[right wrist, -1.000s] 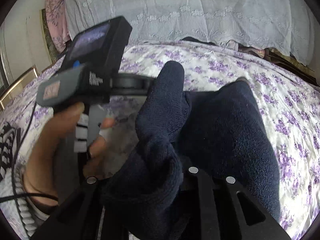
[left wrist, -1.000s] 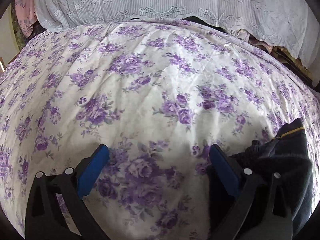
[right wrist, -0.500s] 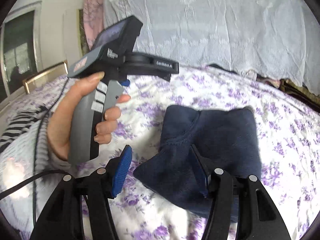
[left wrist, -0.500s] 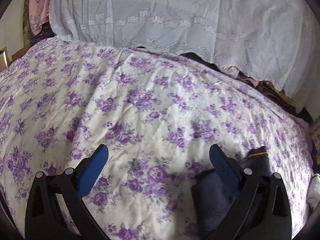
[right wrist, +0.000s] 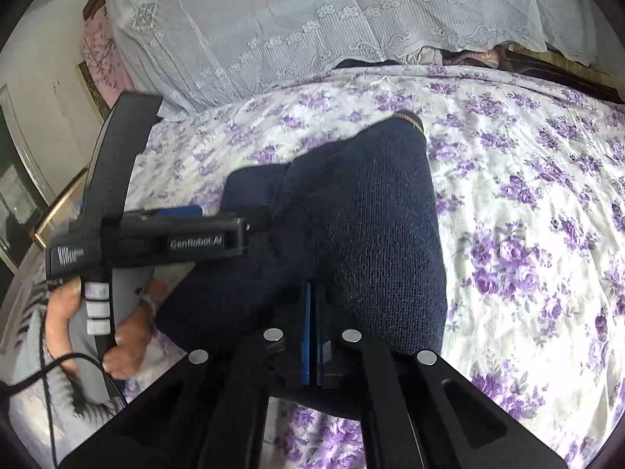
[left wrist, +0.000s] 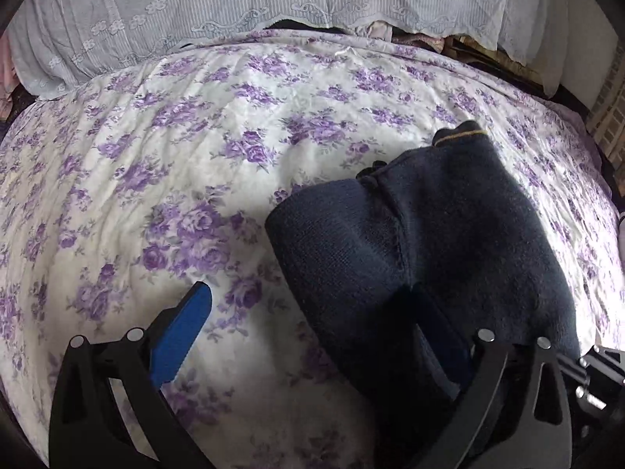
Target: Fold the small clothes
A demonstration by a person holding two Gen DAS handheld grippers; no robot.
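place: home bedroom | cues: floral bedsheet (left wrist: 273, 125); lace cover (right wrist: 312, 19) over bedding

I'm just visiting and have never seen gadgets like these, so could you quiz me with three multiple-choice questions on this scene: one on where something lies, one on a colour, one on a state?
1. Where does the dark knitted garment lie?
A. On the flowered bedspread
B. On a wooden floor
C. In a basket

2. What colour is the thin stripe at the garment's far edge?
A. Red
B. Yellowish gold
C. Green

3. How do the jaws of the right gripper stand?
A. Wide apart
B. Removed
C. Closed together

Answers:
1. A: purple-flowered cloth shows all round the garment.
2. B: a gold line runs along its far hem in both views.
3. C: the two blue pads sit side by side with no gap, at the garment's near edge.
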